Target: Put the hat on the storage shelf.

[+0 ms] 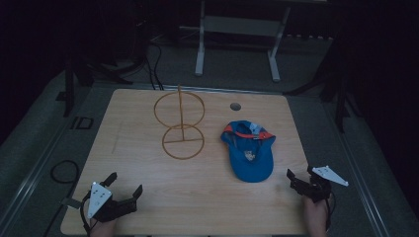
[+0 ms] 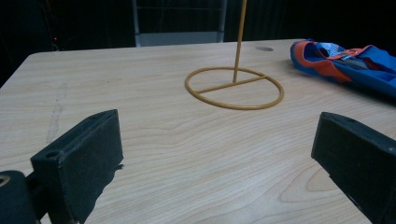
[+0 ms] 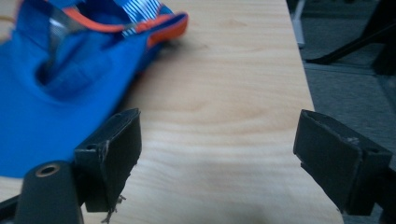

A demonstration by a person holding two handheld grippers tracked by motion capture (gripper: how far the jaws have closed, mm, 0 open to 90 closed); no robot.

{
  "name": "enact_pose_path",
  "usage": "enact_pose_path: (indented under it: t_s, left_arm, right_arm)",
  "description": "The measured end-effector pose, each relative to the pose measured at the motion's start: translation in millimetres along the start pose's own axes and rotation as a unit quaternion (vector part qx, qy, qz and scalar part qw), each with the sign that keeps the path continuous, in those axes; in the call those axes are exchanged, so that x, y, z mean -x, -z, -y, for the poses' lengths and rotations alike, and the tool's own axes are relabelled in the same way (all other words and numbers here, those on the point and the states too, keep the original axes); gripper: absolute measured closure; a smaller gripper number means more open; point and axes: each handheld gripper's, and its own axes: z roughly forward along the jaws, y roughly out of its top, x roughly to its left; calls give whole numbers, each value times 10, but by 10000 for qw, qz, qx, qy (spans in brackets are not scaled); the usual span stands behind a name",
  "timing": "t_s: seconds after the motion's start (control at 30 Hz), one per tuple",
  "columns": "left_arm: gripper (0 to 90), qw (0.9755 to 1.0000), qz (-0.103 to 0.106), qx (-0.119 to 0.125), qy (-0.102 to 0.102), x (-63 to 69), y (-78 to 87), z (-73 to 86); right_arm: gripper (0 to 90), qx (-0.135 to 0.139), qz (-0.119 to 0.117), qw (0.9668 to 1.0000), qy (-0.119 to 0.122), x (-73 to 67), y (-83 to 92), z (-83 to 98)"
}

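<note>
A blue cap (image 1: 248, 150) with orange trim lies upside down on the wooden table (image 1: 138, 148), right of centre. A yellow wire stand (image 1: 182, 124), a ring base with an upright rod and a ring on top, stands at mid-table. My left gripper (image 1: 124, 184) rests open at the near left corner, its jaws wide apart, facing the wire stand (image 2: 234, 87) and the cap (image 2: 345, 60). My right gripper (image 1: 302, 174) hangs open at the near right edge, just right of the cap (image 3: 70, 93). Nothing sits between either pair of jaws.
A small round hole (image 1: 235, 106) marks the table's far side. Beyond the table stands a white metal frame (image 1: 237, 34) on grey carpet. Cables (image 1: 64, 170) lie on the floor at the left. The room is dim.
</note>
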Motion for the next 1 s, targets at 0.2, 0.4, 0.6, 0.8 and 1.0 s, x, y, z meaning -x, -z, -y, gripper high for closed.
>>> enact_pose_path:
  t_s: [0.2,0.4,0.6,0.8,1.0]
  left_arm:
    - [23,9999,28,76,74,-21,15,3]
    - [23,10000,63,-27,-52,-6,6,7]
    - [23,10000,43,-50,-60,-7,2,6]
    - [23,9999,55,-66,-58,-8,5,5]
    - [23,9999,79,-74,-55,-9,5,4]
  right_arm:
    - [128,139,-86,9998,74,-62,46,-253]
    - [132,131,-577,9982,75,-159,-3,-496]
    - [123,155,-661,9975,192,-289,-85,-802]
    - [140,222,-923,9947,387,-411,-215,-1024]
    - [164,34,-979,9938,524,-490,-453,-1162]
